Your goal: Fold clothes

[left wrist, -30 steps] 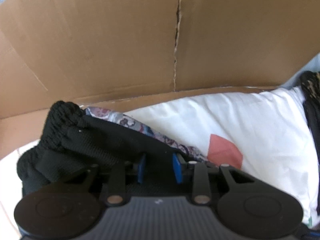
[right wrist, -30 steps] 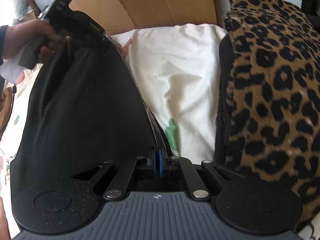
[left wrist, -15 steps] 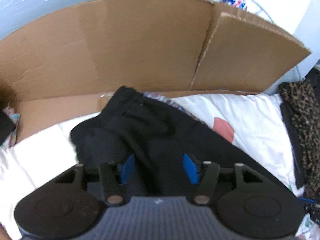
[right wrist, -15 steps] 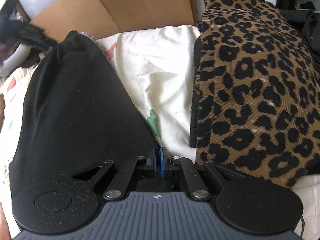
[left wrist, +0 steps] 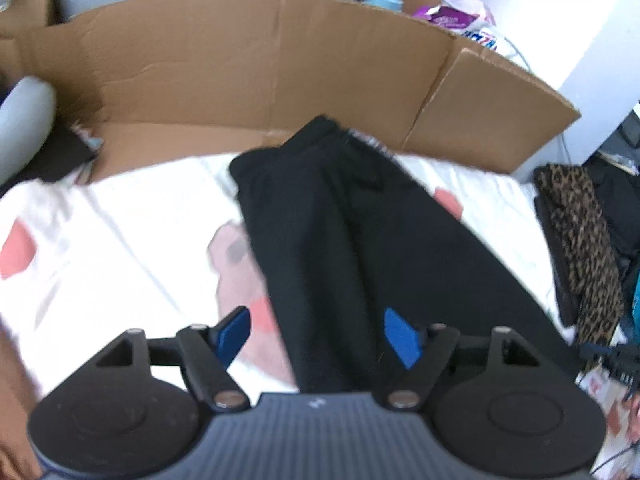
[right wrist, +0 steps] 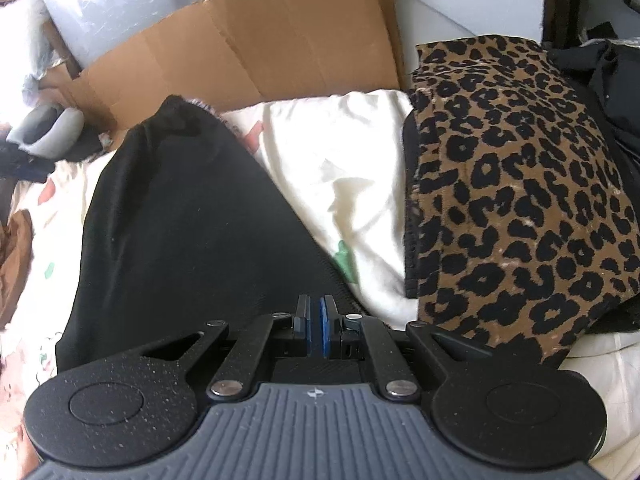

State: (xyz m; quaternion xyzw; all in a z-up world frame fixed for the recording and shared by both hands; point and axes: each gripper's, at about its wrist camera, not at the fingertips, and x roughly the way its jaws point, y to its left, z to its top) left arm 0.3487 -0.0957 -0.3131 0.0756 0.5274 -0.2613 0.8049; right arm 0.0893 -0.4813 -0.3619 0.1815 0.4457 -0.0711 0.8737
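A black garment (left wrist: pixel 360 232) lies stretched across a white patterned sheet (left wrist: pixel 120 232), its far end bunched near the cardboard. My left gripper (left wrist: pixel 316 334) is open and raised above the garment, its blue pads wide apart with the cloth below them. In the right wrist view the same black garment (right wrist: pixel 188 220) runs from the cardboard down to my right gripper (right wrist: pixel 317 330), whose blue pads are pressed together at the cloth's near edge. Whether cloth is pinched between them is hidden.
A cardboard box wall (left wrist: pixel 260 80) stands behind the sheet and also shows in the right wrist view (right wrist: pixel 260 40). A folded leopard-print garment (right wrist: pixel 512 184) lies at the right on dark clothes, also seen small in the left wrist view (left wrist: pixel 580 232). A grey object (right wrist: pixel 48 132) sits far left.
My left gripper has opened, let go of the garment's bunched end and pulled back and up. The garment end now rests on the sheet. My right gripper stayed shut.
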